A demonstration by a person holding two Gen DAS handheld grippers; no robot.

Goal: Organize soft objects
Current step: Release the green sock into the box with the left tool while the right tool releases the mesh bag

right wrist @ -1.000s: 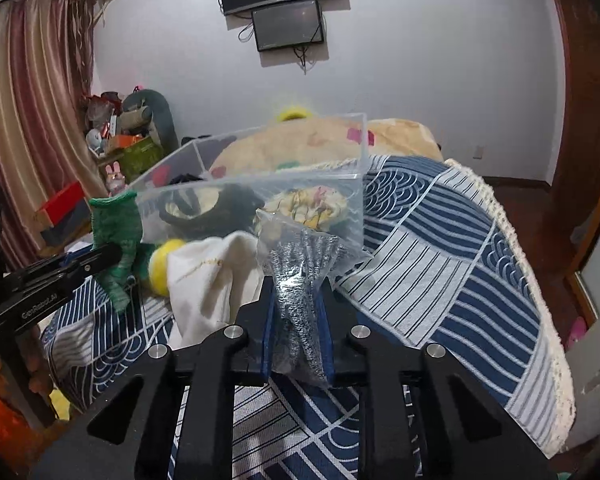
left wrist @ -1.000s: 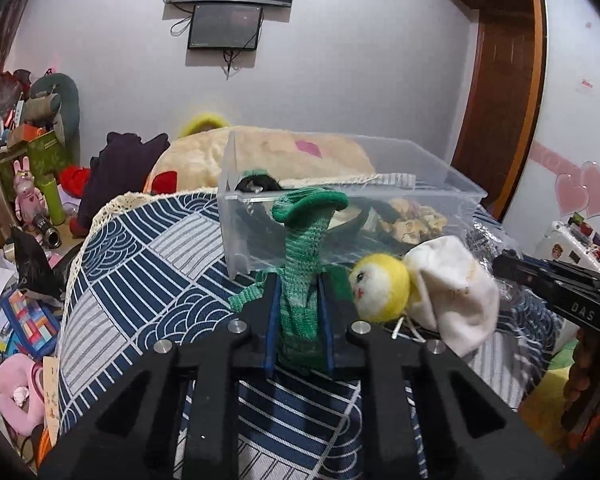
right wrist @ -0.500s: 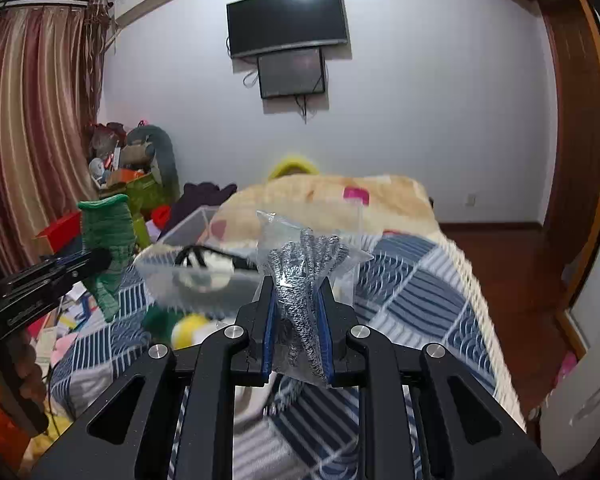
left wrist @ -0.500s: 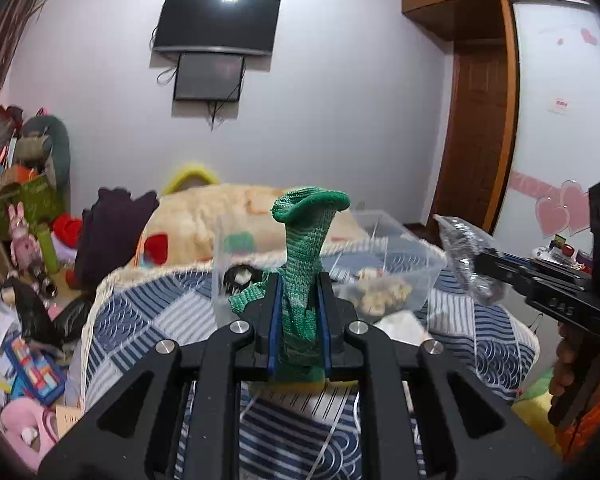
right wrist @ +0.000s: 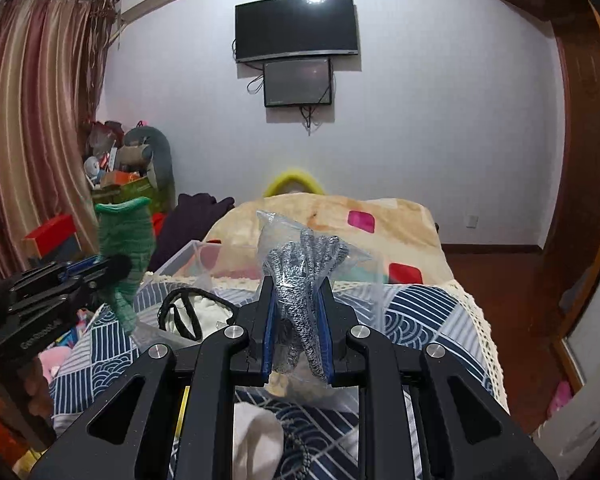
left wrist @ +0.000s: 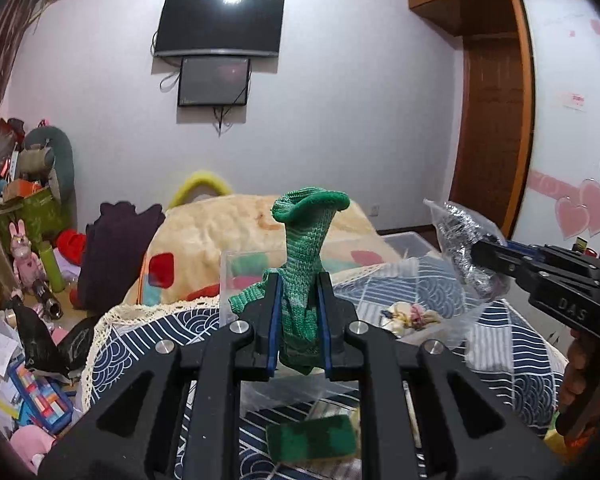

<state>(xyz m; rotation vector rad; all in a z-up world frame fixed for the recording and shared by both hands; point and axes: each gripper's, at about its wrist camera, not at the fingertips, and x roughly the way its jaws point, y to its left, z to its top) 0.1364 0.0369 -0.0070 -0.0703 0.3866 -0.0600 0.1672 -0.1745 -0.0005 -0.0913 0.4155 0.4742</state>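
Two soft items ride aloft: the left gripper pinches a green knit glove upright, while the right gripper clamps a bagged grey glove. Both hang above the clear plastic bin on the patterned bedspread, likely lifted for sorting into it.

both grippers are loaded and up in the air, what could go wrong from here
The green sock is pinched low in the left gripper, so its floppy top could catch the clear bin on the way in. The right gripper grips gloves through a slick plastic bag, which might slip.
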